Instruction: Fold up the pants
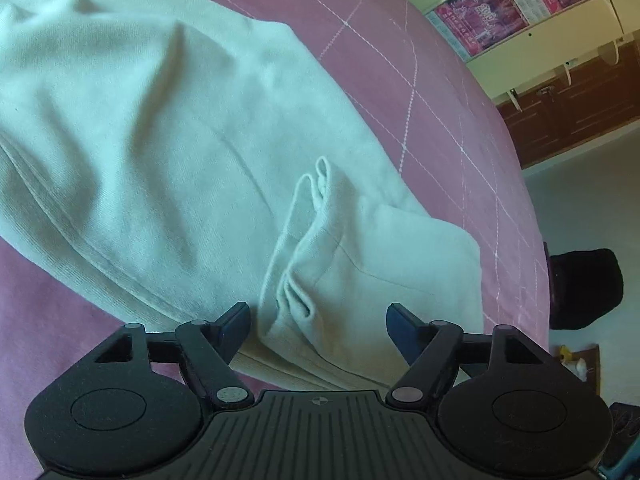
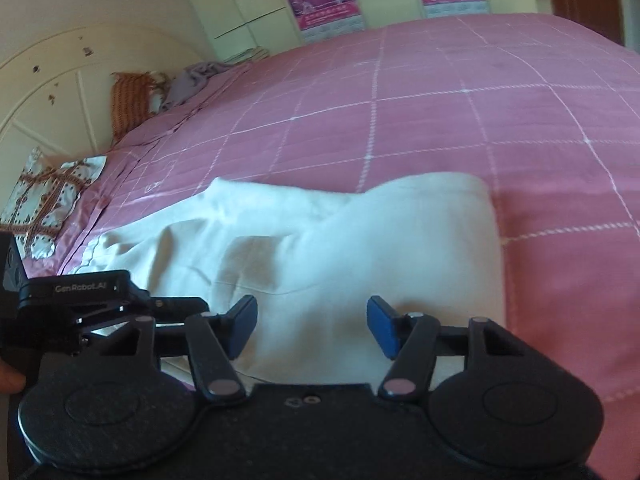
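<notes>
Left wrist view: pale pants lie spread on a pink bed cover with a thin white grid, filling the frame from 9 o'clock to the centre. A bunched fold of the pants rises just ahead of the left gripper, at 6 o'clock. The gripper's jaws stand apart, one blue pad either side of that fold, neither pressing on it. Posters hang on a cream wall at 1 o'clock. A dark shape sits past the bed edge at 3 o'clock; what it is, I cannot tell.

Right wrist view: the pants lie folded over in a soft heap across the centre, on the same bed cover. The right gripper sits at 6 o'clock, jaws apart, cloth lying between the blue pads, which do not clamp it. The left gripper's body shows at 8 o'clock. A patterned pillow rests at 9 o'clock, an orange cushion at 10 o'clock.
</notes>
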{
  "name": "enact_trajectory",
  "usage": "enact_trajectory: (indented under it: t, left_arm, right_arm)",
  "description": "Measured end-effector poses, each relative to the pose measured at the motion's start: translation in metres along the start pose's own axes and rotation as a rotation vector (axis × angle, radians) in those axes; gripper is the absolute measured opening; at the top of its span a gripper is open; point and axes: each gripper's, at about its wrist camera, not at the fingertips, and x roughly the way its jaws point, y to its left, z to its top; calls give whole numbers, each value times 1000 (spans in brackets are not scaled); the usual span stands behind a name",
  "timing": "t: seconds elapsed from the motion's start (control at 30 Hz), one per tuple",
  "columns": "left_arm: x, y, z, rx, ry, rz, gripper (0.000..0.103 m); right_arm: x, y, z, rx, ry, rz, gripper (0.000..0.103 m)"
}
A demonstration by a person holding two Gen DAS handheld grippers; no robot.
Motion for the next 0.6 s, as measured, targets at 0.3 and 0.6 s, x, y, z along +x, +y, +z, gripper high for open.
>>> enact_trajectory:
  t: [0.3,0.6]
  left_arm:
    - [2,-19,-10,78,-81,31,11]
    - [-13,8,9,240,-96,175,12]
  right_arm:
    - [-21,-38,-11,57,-77,-160,38]
    - [1,-20,-19,-57,-34,-189,27]
